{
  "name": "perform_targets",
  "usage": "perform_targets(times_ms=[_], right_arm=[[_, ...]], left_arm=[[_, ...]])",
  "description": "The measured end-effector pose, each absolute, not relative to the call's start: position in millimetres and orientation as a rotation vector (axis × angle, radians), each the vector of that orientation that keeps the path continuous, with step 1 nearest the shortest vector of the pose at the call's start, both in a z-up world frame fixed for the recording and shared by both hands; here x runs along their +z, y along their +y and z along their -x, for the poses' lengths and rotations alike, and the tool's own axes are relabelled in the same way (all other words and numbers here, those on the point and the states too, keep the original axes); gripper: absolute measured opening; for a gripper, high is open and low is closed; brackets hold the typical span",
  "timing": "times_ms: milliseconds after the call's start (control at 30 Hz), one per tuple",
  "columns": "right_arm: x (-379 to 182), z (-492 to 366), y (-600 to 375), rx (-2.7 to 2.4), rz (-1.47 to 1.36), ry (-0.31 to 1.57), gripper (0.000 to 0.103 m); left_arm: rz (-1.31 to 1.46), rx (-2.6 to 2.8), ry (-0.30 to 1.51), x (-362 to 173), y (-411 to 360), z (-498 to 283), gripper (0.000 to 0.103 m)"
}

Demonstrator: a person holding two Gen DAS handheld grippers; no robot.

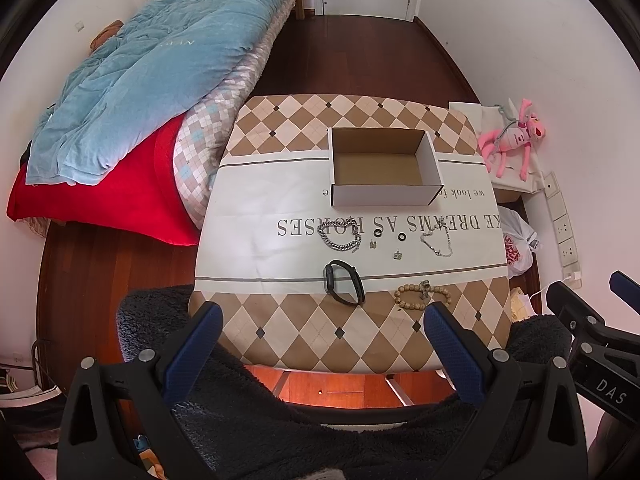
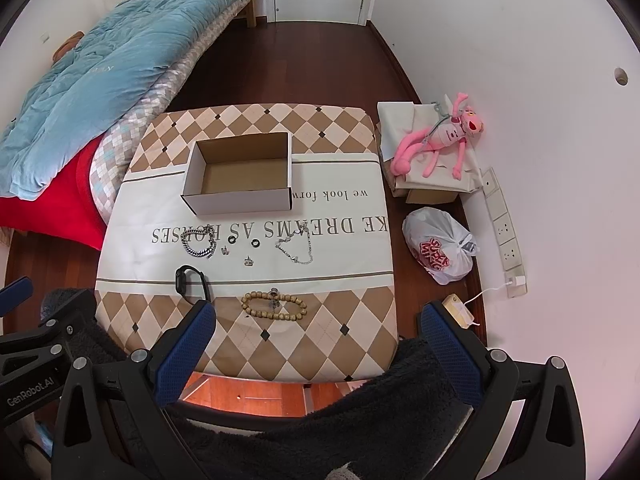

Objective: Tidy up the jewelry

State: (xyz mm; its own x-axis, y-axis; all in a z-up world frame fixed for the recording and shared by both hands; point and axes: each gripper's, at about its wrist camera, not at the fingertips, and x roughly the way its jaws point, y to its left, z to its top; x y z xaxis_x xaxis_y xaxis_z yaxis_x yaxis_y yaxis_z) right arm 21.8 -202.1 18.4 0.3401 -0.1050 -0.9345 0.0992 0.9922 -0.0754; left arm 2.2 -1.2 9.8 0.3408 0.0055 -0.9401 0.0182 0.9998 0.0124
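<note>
An empty open cardboard box (image 1: 382,168) (image 2: 240,174) stands at the middle back of the cloth-covered table (image 1: 280,332) (image 2: 352,344). In front of it lie a thick silver chain bracelet (image 1: 340,235) (image 2: 199,245), two black rings (image 1: 377,233) (image 1: 401,237), two small charms (image 1: 373,245) (image 1: 397,255), a thin silver chain (image 1: 438,242) (image 2: 297,245), a black smartwatch (image 1: 344,282) (image 2: 192,282) and a wooden bead bracelet (image 1: 422,295) (image 2: 274,306). My left gripper (image 1: 322,316) and right gripper (image 2: 318,318) are both open and empty, held over the table's near edge.
A bed with blue quilt (image 1: 140,80) and red sheet (image 1: 100,196) stands left of the table. A pink plush toy (image 2: 436,140), a white plastic bag (image 2: 440,250) and a power strip (image 2: 504,228) lie on the floor at right. Dark fleece (image 1: 320,432) lies below the grippers.
</note>
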Motion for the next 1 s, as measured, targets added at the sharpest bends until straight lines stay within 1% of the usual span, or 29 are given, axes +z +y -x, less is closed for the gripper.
perform_targets(times_ms=[1000], right_arm=[[22.2, -20.5, -201.4, -0.13, 0.009, 1.212, 0.103]], left_arm=[[-0.021, -0.012, 1.217, 16.5, -2.8, -1.0, 0.102]])
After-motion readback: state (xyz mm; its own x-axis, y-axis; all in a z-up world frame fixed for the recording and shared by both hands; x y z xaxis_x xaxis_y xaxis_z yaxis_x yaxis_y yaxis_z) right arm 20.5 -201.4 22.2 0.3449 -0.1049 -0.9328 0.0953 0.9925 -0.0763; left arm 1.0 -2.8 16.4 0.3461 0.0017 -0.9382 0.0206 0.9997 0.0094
